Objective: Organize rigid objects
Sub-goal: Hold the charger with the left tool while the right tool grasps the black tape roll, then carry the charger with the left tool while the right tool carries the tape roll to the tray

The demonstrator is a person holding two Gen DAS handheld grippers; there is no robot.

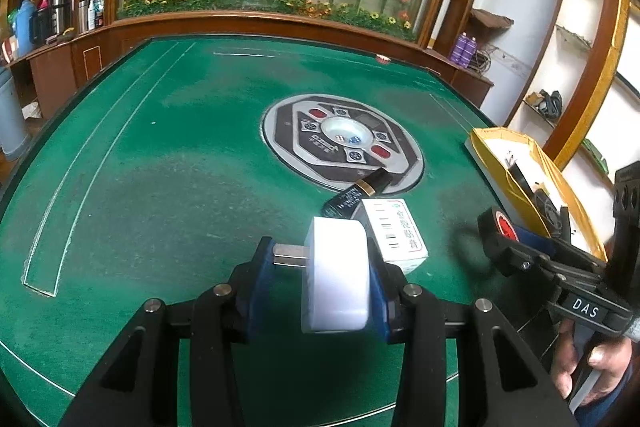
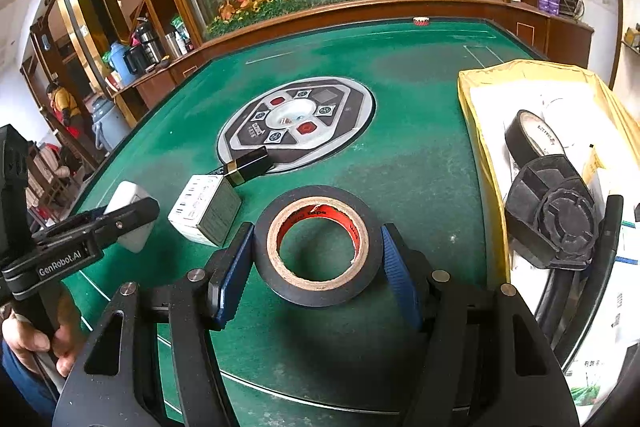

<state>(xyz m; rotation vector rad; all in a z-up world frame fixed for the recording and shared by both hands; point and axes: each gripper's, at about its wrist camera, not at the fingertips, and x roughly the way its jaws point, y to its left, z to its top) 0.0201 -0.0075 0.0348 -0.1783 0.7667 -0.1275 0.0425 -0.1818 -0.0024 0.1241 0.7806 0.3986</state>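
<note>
My left gripper (image 1: 318, 285) is shut on a white plug adapter (image 1: 336, 275) with metal prongs pointing left, held just above the green table; it also shows in the right wrist view (image 2: 130, 215). My right gripper (image 2: 316, 263) is shut on a black tape roll (image 2: 318, 245) with a red inner core, also seen in the left wrist view (image 1: 498, 227). A white medicine box (image 1: 396, 233) (image 2: 206, 209) and a black bottle with a gold band (image 1: 358, 195) (image 2: 248, 165) lie on the felt between the grippers.
A yellow-rimmed box (image 2: 480, 147) (image 1: 520, 187) at the table's right edge holds a second black tape roll (image 2: 532, 139), a black round fan-like part (image 2: 552, 211) and papers. The table's central control panel (image 1: 342, 143) lies beyond. A wooden ledge and planter line the far side.
</note>
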